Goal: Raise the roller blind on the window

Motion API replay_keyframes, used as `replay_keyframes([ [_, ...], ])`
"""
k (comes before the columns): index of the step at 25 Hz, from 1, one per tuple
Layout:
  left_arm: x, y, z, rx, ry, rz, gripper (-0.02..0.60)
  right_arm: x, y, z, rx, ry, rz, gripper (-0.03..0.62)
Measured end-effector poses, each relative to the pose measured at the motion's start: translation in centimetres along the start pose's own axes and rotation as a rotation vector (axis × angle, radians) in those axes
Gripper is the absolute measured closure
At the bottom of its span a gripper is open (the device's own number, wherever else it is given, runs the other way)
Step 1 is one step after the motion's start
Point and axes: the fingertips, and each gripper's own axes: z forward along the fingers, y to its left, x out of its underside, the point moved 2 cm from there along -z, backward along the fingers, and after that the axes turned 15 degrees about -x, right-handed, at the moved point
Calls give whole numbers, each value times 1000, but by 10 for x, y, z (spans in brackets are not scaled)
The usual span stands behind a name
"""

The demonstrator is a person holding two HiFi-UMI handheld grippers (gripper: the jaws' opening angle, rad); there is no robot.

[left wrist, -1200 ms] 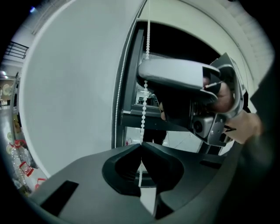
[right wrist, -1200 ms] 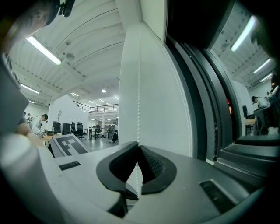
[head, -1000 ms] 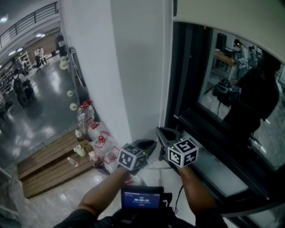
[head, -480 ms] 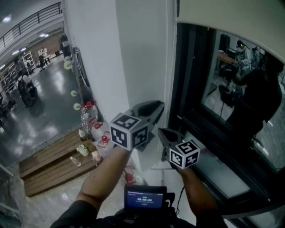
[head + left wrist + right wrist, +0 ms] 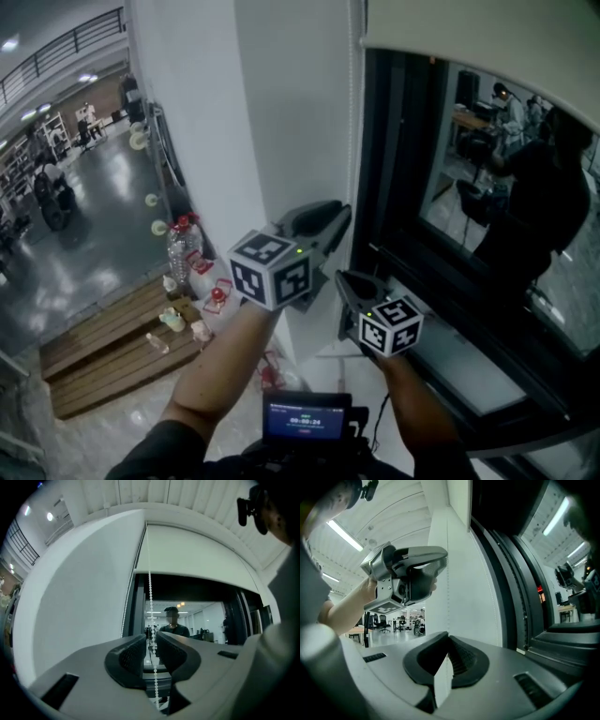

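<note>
Thin white bead chain (image 5: 150,597) hung beside the dark window (image 5: 197,616), left gripper (image 5: 151,641) was opening, loose around that chain, right gripper (image 5: 448,637) lower on the chain, pinched shut on it.

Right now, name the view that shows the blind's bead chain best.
The left gripper view: the bead chain hangs sharp, bead by bead, between the opening jaws of the left gripper. The right gripper view shows only a faint dotted line against the wall; the head view, barely a hairline.
</note>
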Motion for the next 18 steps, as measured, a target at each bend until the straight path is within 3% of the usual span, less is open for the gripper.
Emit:
replay_keyframes([
  [3,-4,-2,5,8,2,8,516,0,2,3,-9,1,1,589],
  [4,-3,-2,7,3,12,14,574,0,2,4,-11,1,3,589],
  [18,19,6,2,-18,40,71,580,22,11,14,-33,31,37,589],
])
